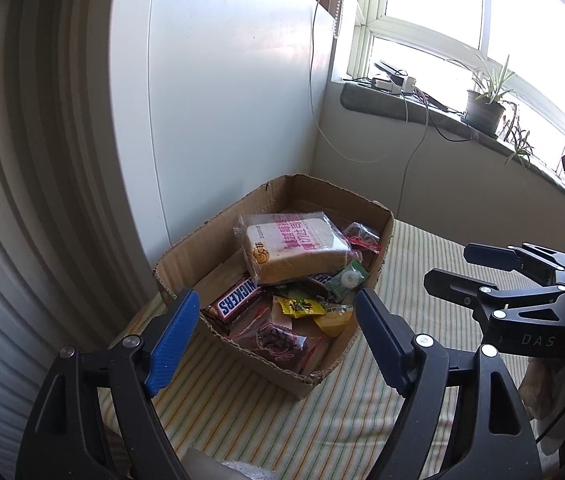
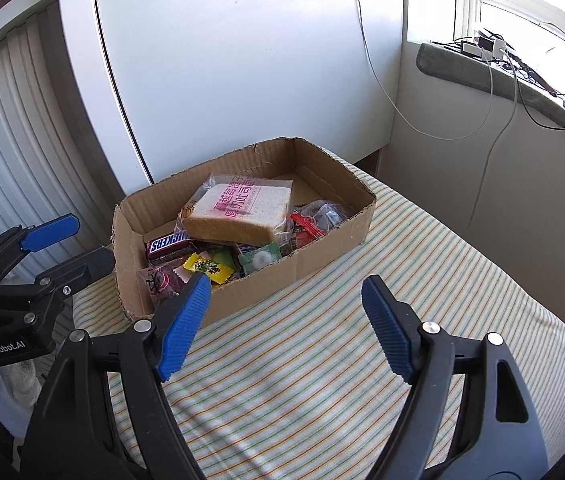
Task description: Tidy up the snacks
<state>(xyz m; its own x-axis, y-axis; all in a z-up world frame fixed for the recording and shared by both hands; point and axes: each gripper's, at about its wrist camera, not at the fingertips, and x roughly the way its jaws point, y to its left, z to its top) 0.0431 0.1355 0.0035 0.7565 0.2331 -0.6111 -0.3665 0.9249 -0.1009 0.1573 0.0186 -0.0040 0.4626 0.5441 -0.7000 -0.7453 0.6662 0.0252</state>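
Note:
An open cardboard box (image 1: 186, 248) (image 2: 322, 248) sits on a striped cloth. Inside it, a wrapped bread slice (image 1: 294, 248) (image 2: 242, 208) lies on top of a Snickers bar (image 1: 236, 300) (image 2: 170, 245), a yellow packet (image 1: 300, 307) (image 2: 206, 266), a green round candy (image 1: 348, 278) (image 2: 260, 258) and a dark red packet (image 1: 278, 340) (image 2: 160, 278). My left gripper (image 1: 276, 296) (image 2: 92, 238) is open just short of the box's near end, with nothing between its fingers. Beside the box's long side, my right gripper (image 2: 286, 280) (image 1: 448, 264) is open and empty above the cloth.
The striped cloth (image 2: 322, 360) covers the surface, and its edge drops off at the right. A white panel (image 1: 234, 100) stands right behind the box, with a ribbed wall (image 1: 22, 200) to its left. The windowsill holds a potted plant (image 1: 484, 112) and chargers, and cables (image 2: 494, 128) hang down the wall.

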